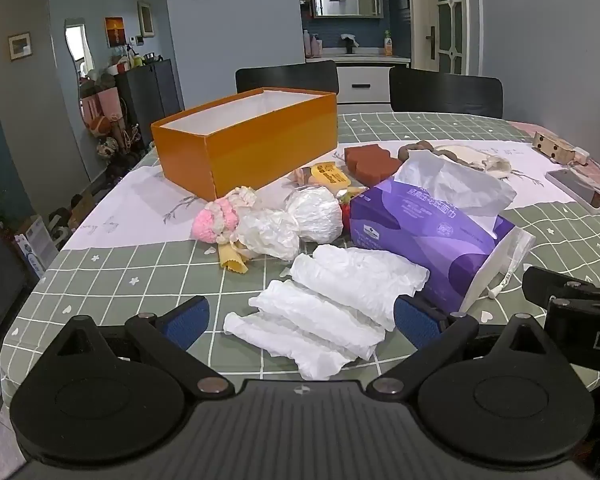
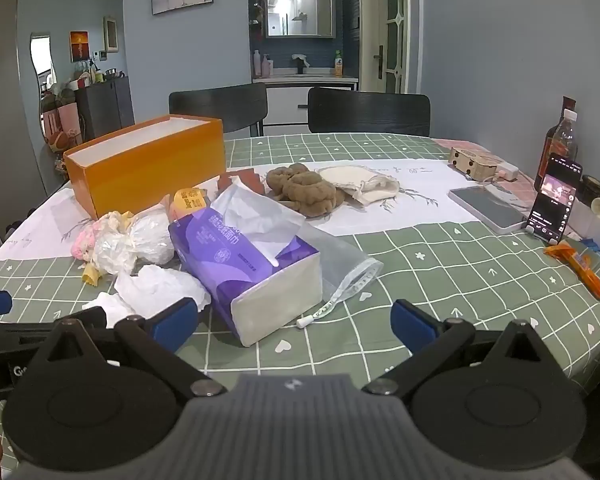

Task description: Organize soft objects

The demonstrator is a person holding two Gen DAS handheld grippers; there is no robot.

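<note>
I see the orange box (image 1: pixel 244 144) at far left on the bench (image 1: pixel 140 268). My left tool (image 1: pixel 302 316) is released, straddling the white crumpled sheets (image 1: pixel 332 304). My right tool (image 2: pixel 294 322) is released before the purple tissue pack (image 2: pixel 244 264).

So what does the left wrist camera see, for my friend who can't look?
The open left gripper hovers over crumpled white tissues on a green checked table. Behind them sit a purple tissue pack and an open orange box.
</note>
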